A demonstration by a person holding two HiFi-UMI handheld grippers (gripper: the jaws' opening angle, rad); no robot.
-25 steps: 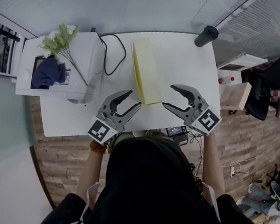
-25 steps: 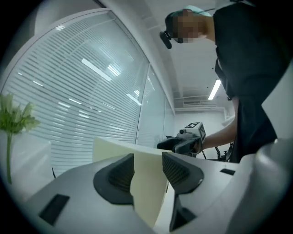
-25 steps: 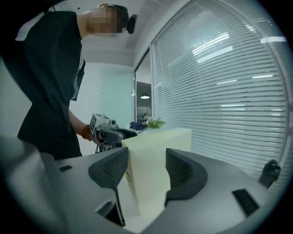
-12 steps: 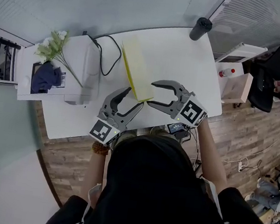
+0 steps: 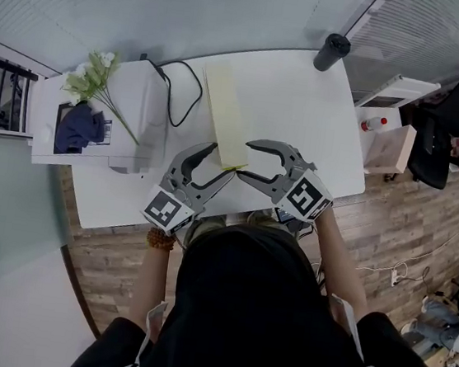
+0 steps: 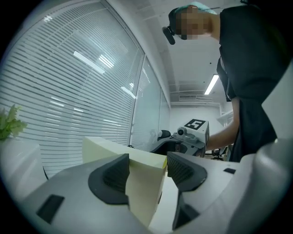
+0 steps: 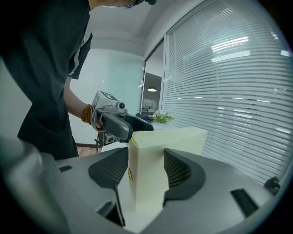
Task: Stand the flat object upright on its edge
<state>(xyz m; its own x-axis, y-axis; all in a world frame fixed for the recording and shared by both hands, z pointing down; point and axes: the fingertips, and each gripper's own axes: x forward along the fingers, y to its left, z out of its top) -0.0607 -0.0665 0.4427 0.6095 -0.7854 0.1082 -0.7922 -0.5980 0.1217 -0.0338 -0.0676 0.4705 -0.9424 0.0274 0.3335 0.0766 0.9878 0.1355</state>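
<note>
Two hand-held grippers meet at the near end of the flat object (image 5: 224, 111), a pale yellow slab standing upright on its long edge on the white desk (image 5: 304, 113).

Left hand-held gripper (image 5: 222, 159): the jaws have just been opening and stand wide apart. The near corner of the flat object is between them, with a visible gap at one pad.

Right hand-held gripper (image 5: 244, 159): the jaws are apart and straddle the same end from the opposite side. The flat object runs obliquely between the pads, unclamped.

Left of the flat object are a black cable (image 5: 179, 89) and a white machine (image 5: 123, 136) with flowers (image 5: 93, 79) on top. A dark cylinder (image 5: 331, 52) stands at the far desk corner.
</note>
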